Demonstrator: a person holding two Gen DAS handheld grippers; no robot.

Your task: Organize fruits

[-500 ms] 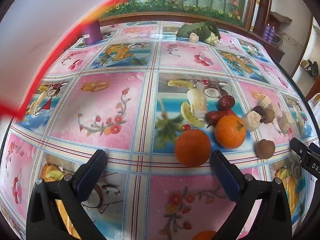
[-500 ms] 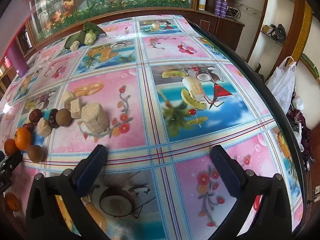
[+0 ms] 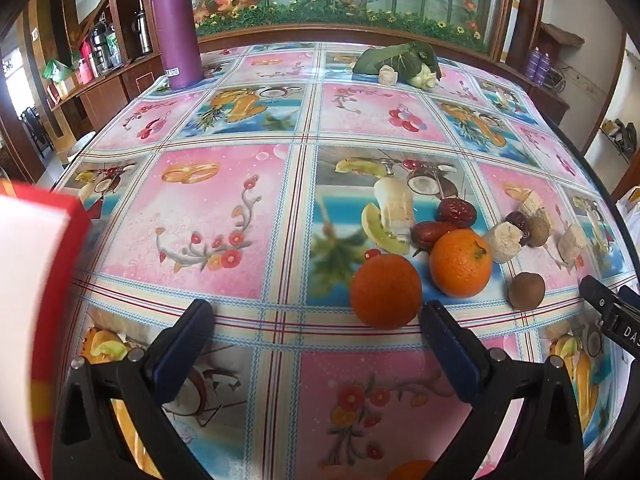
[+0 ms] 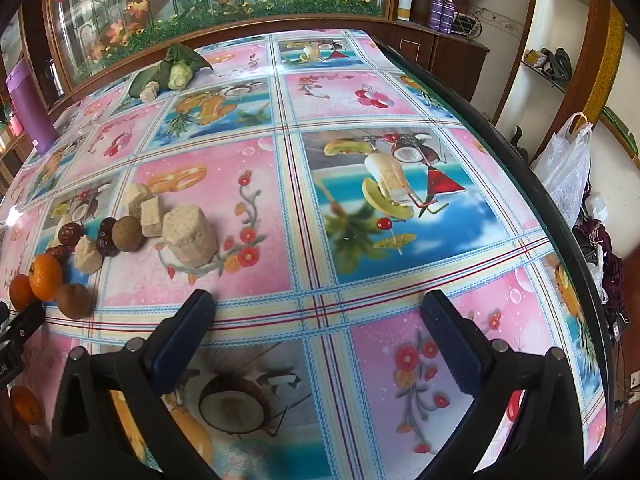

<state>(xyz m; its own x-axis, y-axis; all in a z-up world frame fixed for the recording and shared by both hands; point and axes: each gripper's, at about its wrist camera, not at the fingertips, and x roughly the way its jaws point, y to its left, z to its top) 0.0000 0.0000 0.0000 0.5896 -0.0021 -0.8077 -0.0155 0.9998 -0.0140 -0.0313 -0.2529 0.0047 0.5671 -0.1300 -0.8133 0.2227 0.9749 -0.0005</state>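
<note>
Two oranges (image 3: 386,290) (image 3: 460,262) lie on the flowery tablecloth (image 3: 208,216) beside red dates (image 3: 456,212), a brown round fruit (image 3: 527,290) and pale cut chunks (image 3: 502,242). My left gripper (image 3: 316,312) stands open, with the near orange just beyond its right fingertip and nothing between the fingers. My right gripper (image 4: 318,304) is open and holds nothing. In its view the pile sits far left: oranges (image 4: 46,276), brown fruits (image 4: 74,300), dates (image 4: 106,236) and a large pale chunk (image 4: 190,236). Another orange (image 4: 24,404) lies apart at the lower left.
A blurred red-and-white object (image 3: 40,300) fills the left edge of the left wrist view. At the back stand a purple flask (image 3: 176,28) and leafy greens (image 3: 400,62). The table's right edge (image 4: 520,168) drops off near a white plastic bag (image 4: 568,168).
In the left wrist view the red-edged white object has dropped from the upper left to the left edge, uncovering the purple flask. Both grippers stay open and in place.
</note>
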